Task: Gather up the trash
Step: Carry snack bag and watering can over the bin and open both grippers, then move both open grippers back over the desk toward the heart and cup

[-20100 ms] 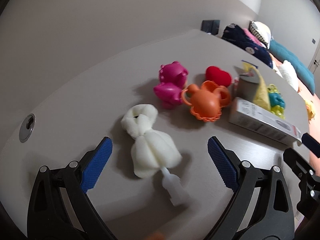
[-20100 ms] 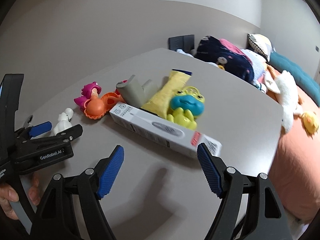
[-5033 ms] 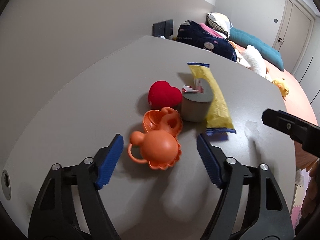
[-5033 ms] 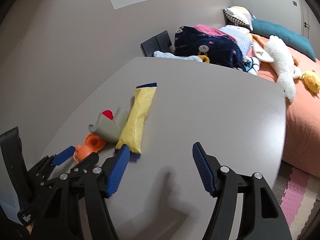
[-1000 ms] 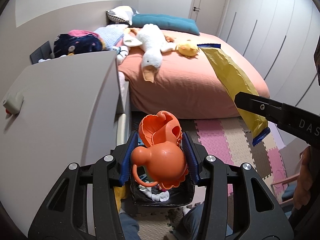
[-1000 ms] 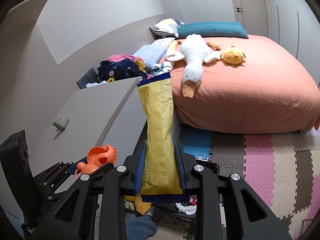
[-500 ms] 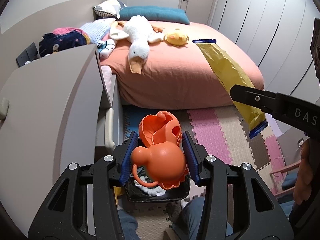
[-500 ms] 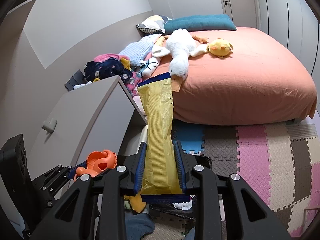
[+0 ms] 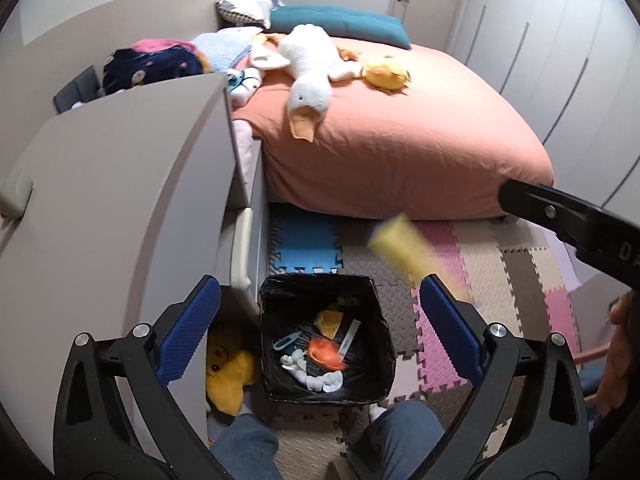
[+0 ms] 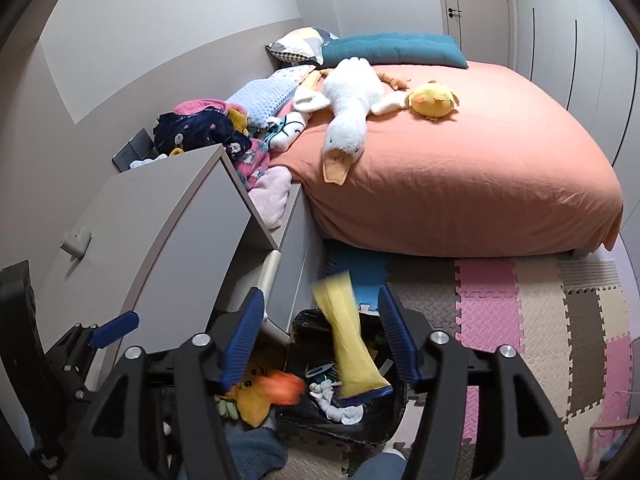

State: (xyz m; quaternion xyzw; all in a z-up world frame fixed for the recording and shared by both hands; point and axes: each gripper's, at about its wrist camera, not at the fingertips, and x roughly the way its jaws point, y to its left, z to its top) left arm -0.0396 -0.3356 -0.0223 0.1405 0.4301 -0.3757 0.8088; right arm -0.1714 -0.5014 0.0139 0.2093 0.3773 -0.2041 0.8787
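Observation:
A black-lined trash bin (image 9: 384, 312) stands on the floor beside the grey desk, below both grippers; it also shows in the right wrist view (image 10: 308, 328). My left gripper (image 9: 320, 320) is open above it. The orange toy (image 9: 322, 354) lies blurred inside the bin, among other trash; it is an orange blur in the right wrist view (image 10: 280, 390). My right gripper (image 10: 320, 332) is open. The yellow wrapper (image 10: 352, 344) falls free between its fingers toward the bin. It is a yellow blur in the left wrist view (image 9: 404, 246).
The grey desk (image 9: 104, 184) is at left with a grey piece (image 9: 14, 192) on it. A yellow plush (image 9: 226, 372) lies on the floor left of the bin. A bed (image 9: 400, 128) with plush toys is behind. Foam mats (image 9: 500, 264) cover the floor. The person's knees (image 9: 404, 436) are below.
Both grippers have opened. The orange toy has dropped from the left gripper into the bin. The yellow wrapper has left the right gripper and is falling.

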